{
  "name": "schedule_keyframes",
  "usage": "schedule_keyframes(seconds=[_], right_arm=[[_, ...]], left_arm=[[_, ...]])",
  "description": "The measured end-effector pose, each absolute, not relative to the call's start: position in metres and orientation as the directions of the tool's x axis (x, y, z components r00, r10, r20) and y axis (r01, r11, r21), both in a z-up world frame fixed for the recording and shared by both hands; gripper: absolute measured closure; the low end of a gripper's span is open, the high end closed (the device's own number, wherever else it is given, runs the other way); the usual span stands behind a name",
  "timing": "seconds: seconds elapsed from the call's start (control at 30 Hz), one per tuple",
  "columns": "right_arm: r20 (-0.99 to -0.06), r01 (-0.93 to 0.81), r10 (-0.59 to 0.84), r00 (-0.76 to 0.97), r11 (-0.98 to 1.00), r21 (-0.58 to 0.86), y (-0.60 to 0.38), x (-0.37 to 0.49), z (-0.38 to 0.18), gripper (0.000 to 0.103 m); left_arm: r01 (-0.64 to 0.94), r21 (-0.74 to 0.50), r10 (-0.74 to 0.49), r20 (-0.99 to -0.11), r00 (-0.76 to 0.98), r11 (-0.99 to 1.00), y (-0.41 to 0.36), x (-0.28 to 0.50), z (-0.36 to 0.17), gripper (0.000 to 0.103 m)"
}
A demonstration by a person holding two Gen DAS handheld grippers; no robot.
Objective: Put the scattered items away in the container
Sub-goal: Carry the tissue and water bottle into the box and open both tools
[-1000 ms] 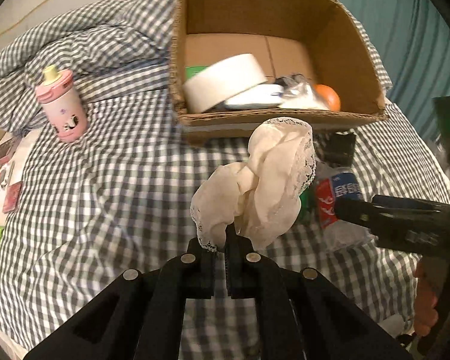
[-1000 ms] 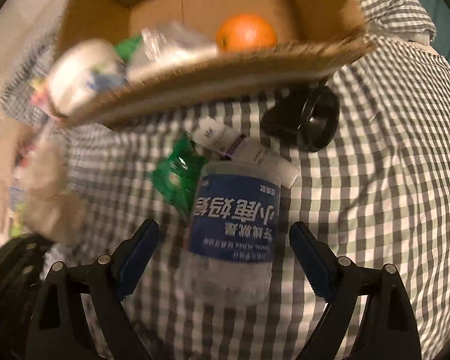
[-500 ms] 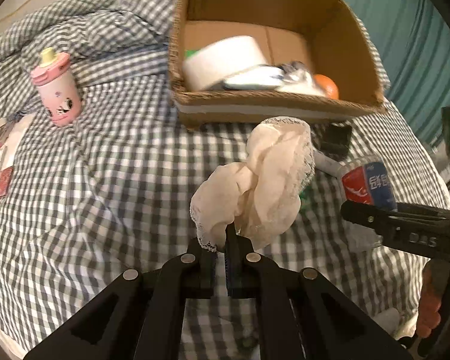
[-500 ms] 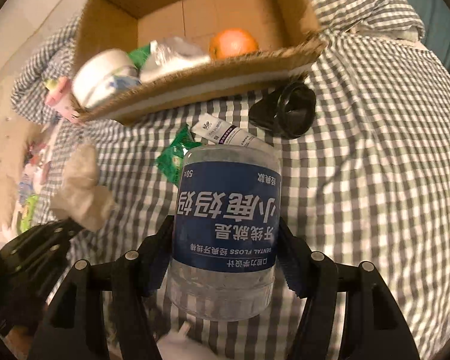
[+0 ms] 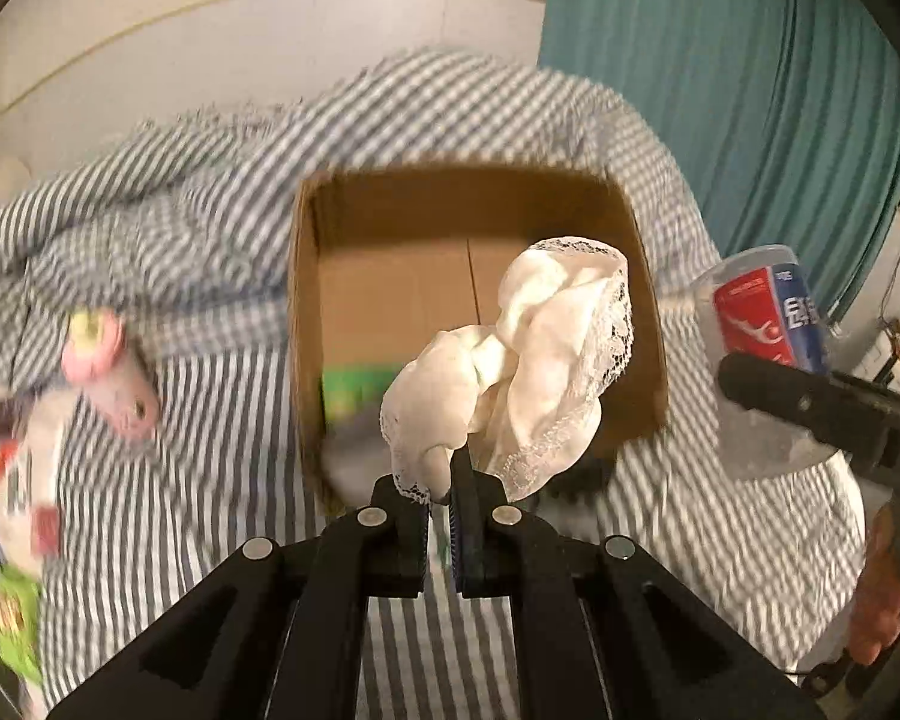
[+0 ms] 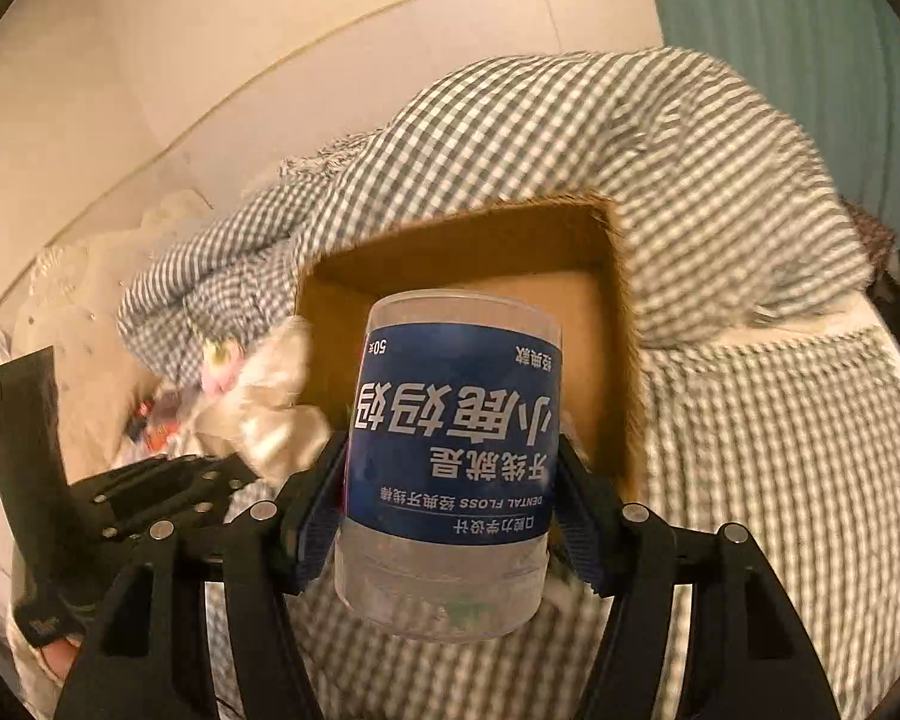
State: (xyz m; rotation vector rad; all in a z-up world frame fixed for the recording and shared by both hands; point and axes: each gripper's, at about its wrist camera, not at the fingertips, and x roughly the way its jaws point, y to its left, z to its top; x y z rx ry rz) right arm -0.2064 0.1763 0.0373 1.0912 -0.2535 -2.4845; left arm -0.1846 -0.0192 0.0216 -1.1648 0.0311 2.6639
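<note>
Box (image 5: 306,324) work looks partly done, as far as I can judge: a green packet (image 5: 354,381) already lies inside it near the front left corner, though blur hides whatever else sits there. Two more items are in the air in front of the box, so both seem to be on their way in. Left of the box, on the checked bed (image 5: 168,480), a pink bottle (image 5: 120,384) is still out, and further left, at the bed's edge, some small packets (image 5: 15,618) remain, too smeared to name. So I would say the job is somewhere past its middle, with at least those things left to gather.

The left gripper (image 5: 441,480) has its jaws nearly together, pinched on a bunched cream lace cloth (image 5: 522,366), which stands up from the tips and covers the box's front right part in the left wrist view. Nothing else touches the cloth.

The right gripper (image 6: 450,480) has its jaws set wide, clamped on the sides of a clear floss tub (image 6: 450,438) with a blue label. In the right wrist view the tub stands in front of the box opening; from the left wrist view it hangs right of the box, clear of the bed. Neither item is over the box floor yet, by my reading.
</note>
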Motion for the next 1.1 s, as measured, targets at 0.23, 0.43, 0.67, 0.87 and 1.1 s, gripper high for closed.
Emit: schedule_keyframes(seconds=[0.23,0.43,0.67,0.87,1.1], right_arm=[[-0.698,0.243,-0.432,-0.571,-0.901,0.359,0.161,-0.282,0.004,0.04],[-0.707,0.237,-0.412,-0.574,-0.911,0.339,0.16,-0.3,-0.014,0.04],[-0.669,0.182,-0.333,-0.665,-0.94,0.288,0.164,-0.307,-0.021,0.009],[-0.644,0.193,-0.338,-0.687,-0.938,0.286,0.172,-0.294,-0.004,0.009],[-0.644,0.177,-0.358,-0.676,-0.927,0.33,0.193,-0.27,0.017,0.009]], left_arm=[[-0.185,-0.014,0.133,-0.746,-0.652,-0.983,0.005,-0.262,0.0,0.099],[-0.187,-0.053,0.16,-0.765,-0.624,-0.981,0.018,-0.294,-0.035,0.099],[-0.157,-0.019,0.118,-0.751,-0.65,-0.987,0.022,-0.308,-0.053,0.058],[-0.09,0.055,0.026,-0.697,-0.717,-0.994,0.017,-0.295,-0.043,0.0],[-0.078,0.021,0.04,-0.706,-0.707,-0.997,0.009,-0.275,-0.027,0.0]])
